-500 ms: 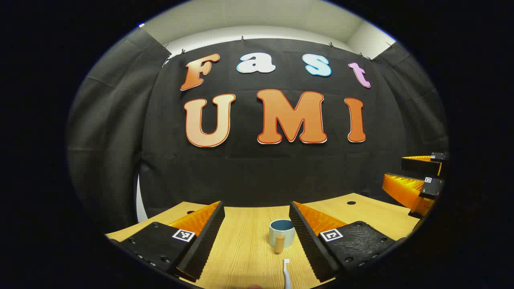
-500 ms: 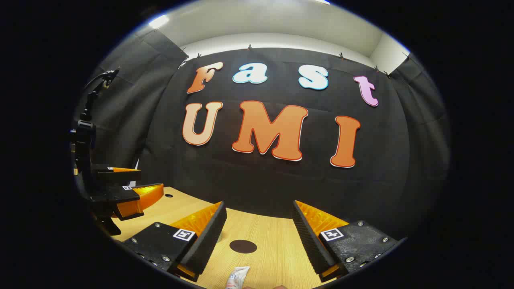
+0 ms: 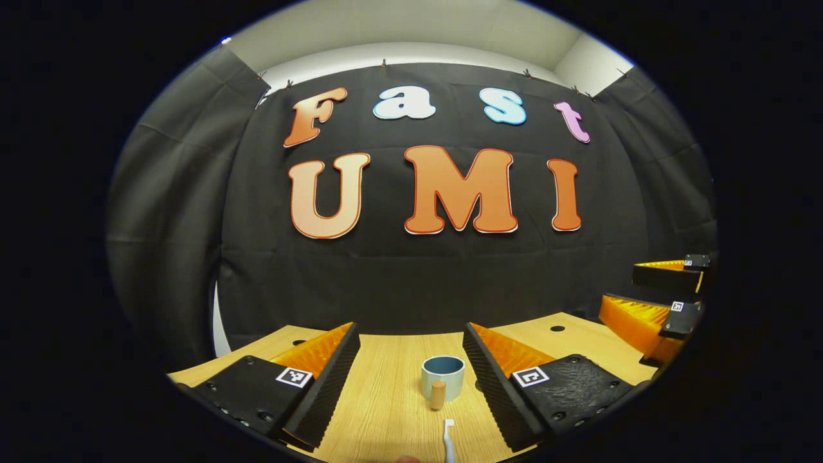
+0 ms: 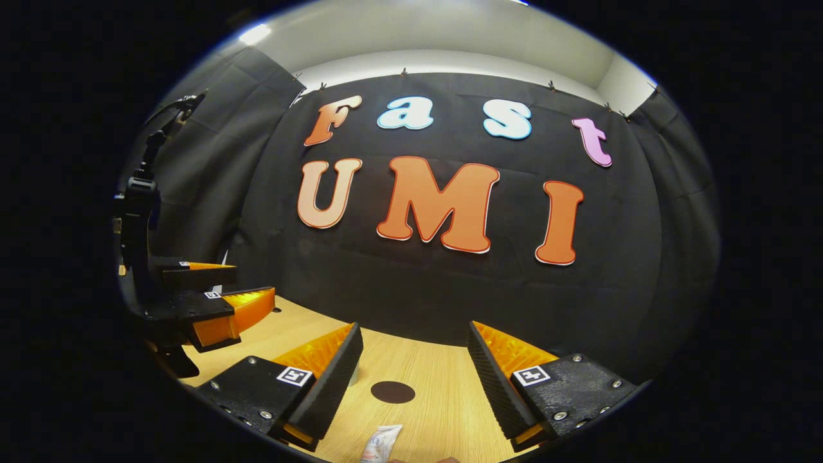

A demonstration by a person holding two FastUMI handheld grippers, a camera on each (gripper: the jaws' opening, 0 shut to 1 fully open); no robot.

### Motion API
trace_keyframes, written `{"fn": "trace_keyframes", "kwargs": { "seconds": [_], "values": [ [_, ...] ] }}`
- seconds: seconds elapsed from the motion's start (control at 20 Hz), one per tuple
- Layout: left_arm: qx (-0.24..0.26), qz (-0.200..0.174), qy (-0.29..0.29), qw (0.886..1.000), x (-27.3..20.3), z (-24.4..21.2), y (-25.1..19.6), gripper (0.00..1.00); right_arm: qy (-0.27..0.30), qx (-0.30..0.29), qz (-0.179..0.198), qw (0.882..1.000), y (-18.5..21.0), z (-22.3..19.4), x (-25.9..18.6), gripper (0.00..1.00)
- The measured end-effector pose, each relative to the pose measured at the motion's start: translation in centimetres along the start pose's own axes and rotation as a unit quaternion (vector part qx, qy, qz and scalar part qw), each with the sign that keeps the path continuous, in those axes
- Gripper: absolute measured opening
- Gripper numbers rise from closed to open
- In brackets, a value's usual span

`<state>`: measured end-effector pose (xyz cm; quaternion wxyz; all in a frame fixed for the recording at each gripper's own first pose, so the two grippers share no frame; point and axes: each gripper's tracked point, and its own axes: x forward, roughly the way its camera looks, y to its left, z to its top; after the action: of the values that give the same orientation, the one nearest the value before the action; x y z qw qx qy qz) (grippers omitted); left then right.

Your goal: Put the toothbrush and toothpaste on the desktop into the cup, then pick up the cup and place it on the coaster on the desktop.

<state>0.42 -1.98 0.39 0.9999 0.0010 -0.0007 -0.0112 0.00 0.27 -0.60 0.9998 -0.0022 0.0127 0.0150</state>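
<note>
In the left gripper view, the left gripper (image 3: 411,386) hovers above a light wooden desktop (image 3: 379,411), its two fingers spread wide apart with nothing between them. Ahead of it, between the fingers, stands a pale blue cup (image 3: 443,376), upright and open at the top, with a short wooden peg-like handle (image 3: 438,394) on its near side. Just nearer than the cup lies the toothbrush (image 3: 448,437). Only its white head and part of its handle can be seen, as the lower edge cuts off the rest. Far off to the right, the right gripper (image 3: 649,302) hangs over the desktop's edge, partly cut off at the side.

In the right gripper view, the right gripper (image 4: 415,386) is also held with its fingers well apart and empty. Ahead, between the fingers, a dark round coaster (image 4: 393,391) lies flat on the desktop. Nearer, at the bottom edge, lies the toothpaste (image 4: 380,444), a white tube cut off so that only one end is visible; its printing is too small to make out. To the left, the left gripper (image 4: 247,292) is visible from the side, with a dark mount and cable (image 4: 144,193) rising above it.
</note>
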Motion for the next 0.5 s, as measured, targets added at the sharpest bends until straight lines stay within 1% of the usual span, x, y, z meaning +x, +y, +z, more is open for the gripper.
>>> {"fn": "trace_keyframes", "kwargs": {
  "seconds": [0.25,0.5],
  "values": [
    [0.008,-0.005,0.000,1.000,0.2,0.0,-0.7,0.97,0.025,-0.002,0.001,1.000,0.0,-1.8,0.3,0.98],
    [0.018,-0.021,0.035,0.999,0.4,-2.2,-2.2,0.97,0.070,-0.003,0.006,0.998,0.1,-4.7,-0.4,0.98]
  ]
}}
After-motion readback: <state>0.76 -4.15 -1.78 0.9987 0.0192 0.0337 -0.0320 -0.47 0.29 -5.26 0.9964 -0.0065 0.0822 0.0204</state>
